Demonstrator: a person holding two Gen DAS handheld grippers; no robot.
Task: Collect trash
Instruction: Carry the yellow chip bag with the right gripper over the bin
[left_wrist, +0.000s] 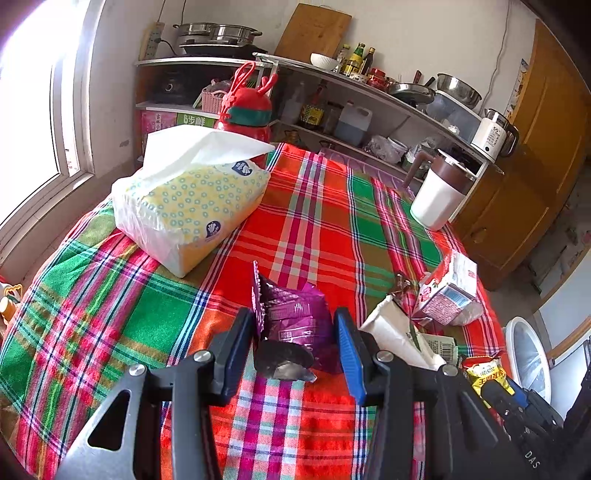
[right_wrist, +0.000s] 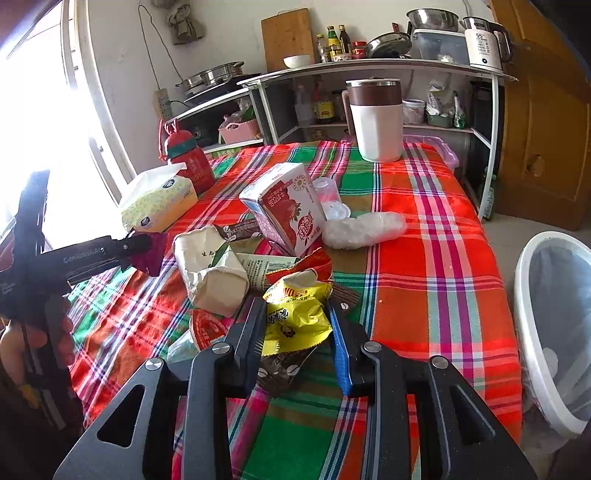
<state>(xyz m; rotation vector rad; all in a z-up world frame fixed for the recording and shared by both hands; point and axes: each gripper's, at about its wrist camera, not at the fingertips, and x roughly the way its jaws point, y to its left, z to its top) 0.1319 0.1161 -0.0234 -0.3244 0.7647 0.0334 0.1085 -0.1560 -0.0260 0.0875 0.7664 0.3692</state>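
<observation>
Right off the far-right edge of the tabletop (right_wrist: 436, 258): a white trash bin (right_wrist: 521, 295) on the floor, mouth tilted toward the table. Bare checked cloth between the bin and the trash pile, so room to move on that side. More bare cloth close to the near edge, under both tools. On the left side, a window just past the table edge.

Left tongs (left_wrist: 293, 325) clamped on a purple wrapper (left_wrist: 291, 306), one finger on each side. Stands up tall in the grip, long side pointing up and away, silver inside showing at the bottom. Looks lifted a bit off the cloth in the right view.

Right tongs (right_wrist: 295, 306) clamped on a yellow snack bag (right_wrist: 295, 325). Crumpled, long side running along the fingers, torn top toward the pile. Sits at the near end of the pile, on top of brown wrappers.

Behind the bag, all bunched close: a white paper bag (right_wrist: 210, 269), a pink milk carton (right_wrist: 288, 210) leaning over, and a clear plastic lump (right_wrist: 364, 229) lying sideways.

Further back and apart: a tissue pack (left_wrist: 188, 199) and a red bottle (left_wrist: 247, 107) at the left, a white mug (right_wrist: 375, 118) with a brown lid near the far edge. Behind the table, kitchen shelves (right_wrist: 369, 66) with pots and bottles, and wooden doors at the right.
</observation>
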